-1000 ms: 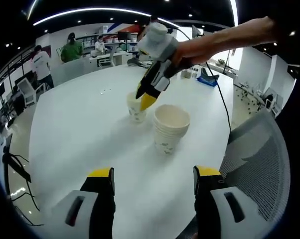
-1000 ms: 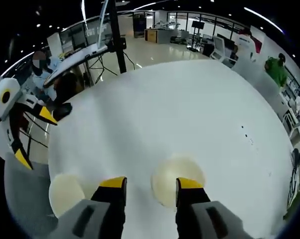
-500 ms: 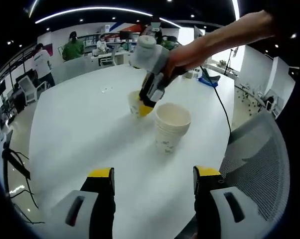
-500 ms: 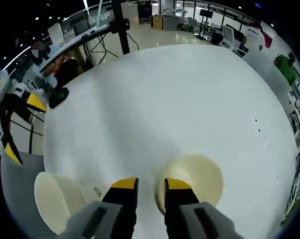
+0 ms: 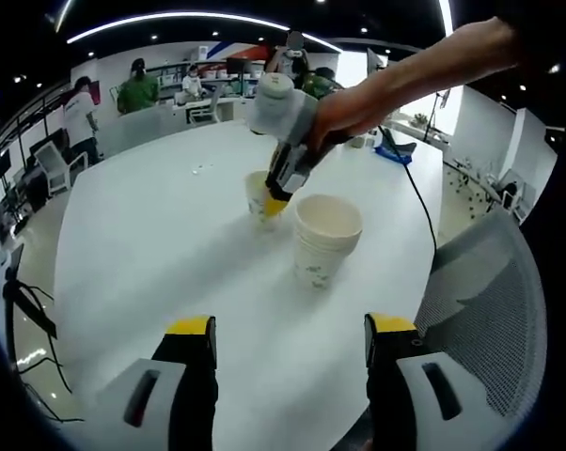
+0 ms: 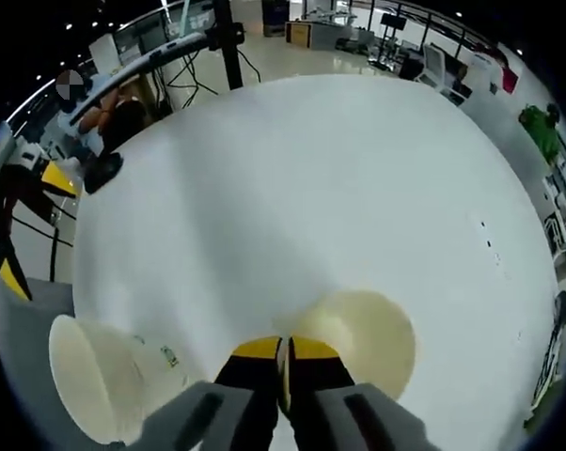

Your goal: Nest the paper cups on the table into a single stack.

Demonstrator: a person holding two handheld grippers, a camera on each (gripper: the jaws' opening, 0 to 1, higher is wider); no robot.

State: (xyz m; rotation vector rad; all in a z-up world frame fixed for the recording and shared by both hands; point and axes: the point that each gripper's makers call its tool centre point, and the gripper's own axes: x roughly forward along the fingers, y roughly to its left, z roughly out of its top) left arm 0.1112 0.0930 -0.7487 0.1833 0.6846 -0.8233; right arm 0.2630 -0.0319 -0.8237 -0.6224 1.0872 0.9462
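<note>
Right gripper (image 6: 281, 362): jaws drawn nearly together on the near rim of a single paper cup (image 6: 363, 324). In the right gripper view the yellow tips straddle the cup wall, one inside the mouth, one outside. A rim pinch of this kind looks chosen so the cup can be lifted with its base free to drop into another cup.

Same grasp from the left gripper view: the right gripper (image 5: 279, 193) comes down from above onto the single cup (image 5: 260, 204), which stands upright on the white counter (image 5: 151, 254). Whether the cup base has left the counter cannot be told.

The stack of nested cups (image 5: 325, 240) stands upright just beside the single cup, mouth open upward, nearer the counter edge. In the right gripper view the stack (image 6: 100, 376) sits to the left of the held cup, apart from it. Judgement: it is the target, close enough for a short carry across.

Left gripper (image 5: 288, 343): jaws wide apart, holding nothing, hanging above bare counter short of the stack. Likely waiting, or placed to steady the stack if needed.

Risk: thin paper rim may buckle under the pinch; a tilted cup could catch on the stack's lip.
</note>
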